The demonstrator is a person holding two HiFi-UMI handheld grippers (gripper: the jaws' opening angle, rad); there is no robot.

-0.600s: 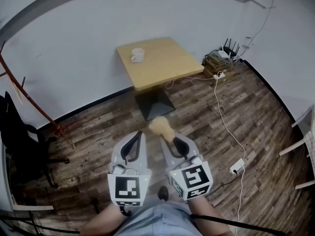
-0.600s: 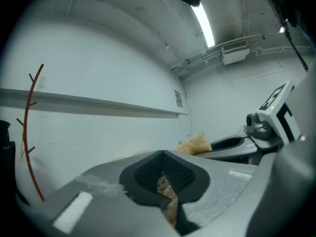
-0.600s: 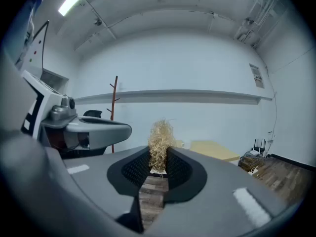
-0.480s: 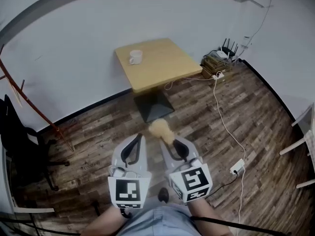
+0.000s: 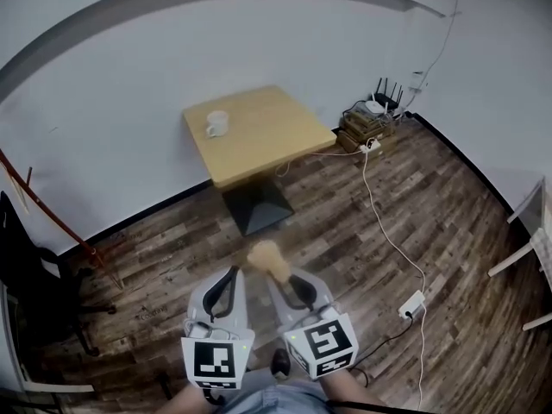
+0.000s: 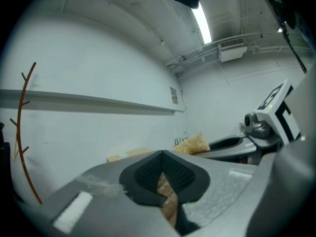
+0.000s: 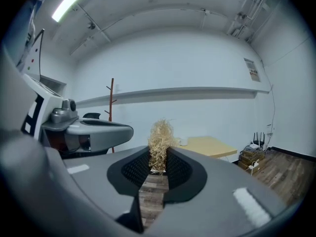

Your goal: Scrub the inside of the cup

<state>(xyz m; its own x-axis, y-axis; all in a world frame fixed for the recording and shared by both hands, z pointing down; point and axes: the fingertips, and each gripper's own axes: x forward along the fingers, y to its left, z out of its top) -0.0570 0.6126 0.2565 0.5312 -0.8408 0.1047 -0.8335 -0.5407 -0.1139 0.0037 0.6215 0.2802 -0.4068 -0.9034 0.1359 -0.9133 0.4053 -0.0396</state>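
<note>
Room evenly bright, light cool and flat. Source: ceiling tube lamp, visible in both gripper views (slightly blown out, mild glare around it). Shadows soft and weak; floor darker toward left edge of head view. Strong fisheye: wall ledge bends, black vignette in corners of gripper views. Head view little soft; cup small, detail lost. Scrubber tuft fairly sharp, nearest foreground blurred.
</note>
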